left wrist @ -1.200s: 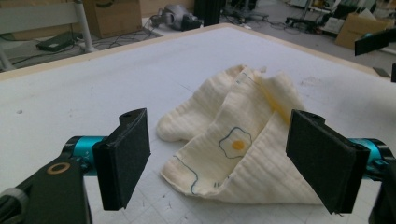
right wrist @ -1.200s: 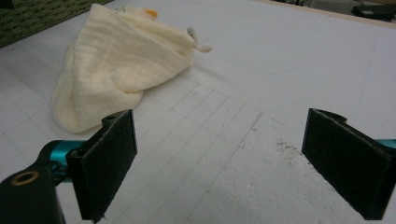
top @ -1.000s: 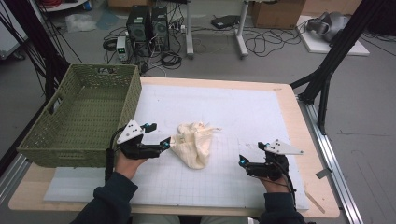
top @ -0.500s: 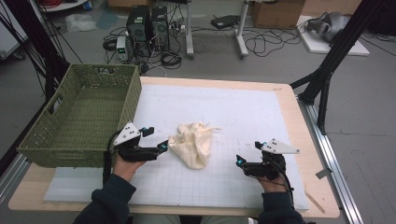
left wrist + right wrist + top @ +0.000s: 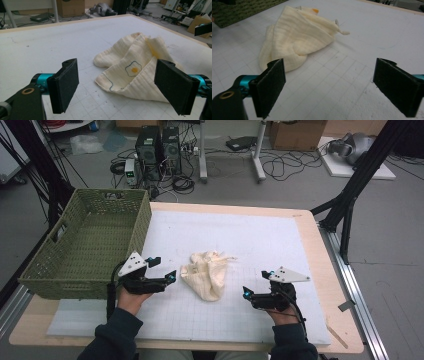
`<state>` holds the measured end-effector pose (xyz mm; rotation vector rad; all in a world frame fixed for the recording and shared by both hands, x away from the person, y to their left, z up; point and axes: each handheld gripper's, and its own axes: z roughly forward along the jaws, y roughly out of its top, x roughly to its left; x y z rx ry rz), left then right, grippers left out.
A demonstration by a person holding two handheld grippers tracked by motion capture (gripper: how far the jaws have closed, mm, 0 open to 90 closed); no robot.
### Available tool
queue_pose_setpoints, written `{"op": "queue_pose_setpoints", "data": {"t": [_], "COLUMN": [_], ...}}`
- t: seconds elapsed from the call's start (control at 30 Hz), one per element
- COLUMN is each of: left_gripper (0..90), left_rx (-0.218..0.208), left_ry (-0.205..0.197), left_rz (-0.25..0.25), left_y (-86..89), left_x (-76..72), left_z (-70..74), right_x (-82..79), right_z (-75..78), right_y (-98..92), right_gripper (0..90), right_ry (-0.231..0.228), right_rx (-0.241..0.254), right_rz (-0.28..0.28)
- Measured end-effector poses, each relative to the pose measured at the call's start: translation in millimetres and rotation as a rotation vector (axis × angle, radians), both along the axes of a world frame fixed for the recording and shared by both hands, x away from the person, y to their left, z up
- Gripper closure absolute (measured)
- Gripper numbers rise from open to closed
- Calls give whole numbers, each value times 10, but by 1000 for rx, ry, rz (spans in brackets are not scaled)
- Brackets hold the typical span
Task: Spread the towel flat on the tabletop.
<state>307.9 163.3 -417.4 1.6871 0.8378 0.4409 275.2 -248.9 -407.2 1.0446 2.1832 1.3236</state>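
Observation:
A crumpled cream cloth (image 5: 207, 272) with a fried-egg print lies on the white gridded mat (image 5: 260, 235). My left gripper (image 5: 164, 269) hovers just left of the cloth, jaws open and pointing at it. In the left gripper view the cloth (image 5: 135, 70) lies beyond the open left gripper (image 5: 117, 82), with nothing between the pads. My right gripper (image 5: 256, 284) is to the cloth's right, a short gap away. Its jaws have just been closing a little and still stand wide, with nothing between them. The right gripper view shows the cloth (image 5: 297, 42) ahead of the open right gripper (image 5: 329, 87).
A green woven basket (image 5: 142, 227) stands at the table's left edge, close behind the left hand. The wooden table rim (image 5: 320, 270) borders the mat on the right. Computer towers (image 5: 157, 145) and cables sit on the floor beyond the table.
The right gripper has edged slightly left toward the cloth. The left gripper and the cloth stay as they were.

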Motion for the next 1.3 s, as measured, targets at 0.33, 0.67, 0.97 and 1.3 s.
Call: {"op": "queue_pose_setpoints", "data": {"t": [0.33, 0.67, 0.97, 1.3], "left_gripper": [214, 225, 239, 255], "left_rx": [2, 2, 13, 17], "left_ry": [7, 18, 27, 32], "left_rz": [-9, -11, -14, -4], "left_y": [4, 13, 0, 10], "left_x": [28, 38, 43, 47], "left_z": [-7, -14, -26, -32], "right_x": [211, 409, 437, 339], "right_z": [92, -23, -102, -21], "right_y": [388, 826, 960, 706], "right_gripper": [266, 406, 823, 871], "right_ry": [-3, 82, 122, 92], "right_rx": [15, 0, -71, -65], "right_rz": [90, 166, 178, 125]}}
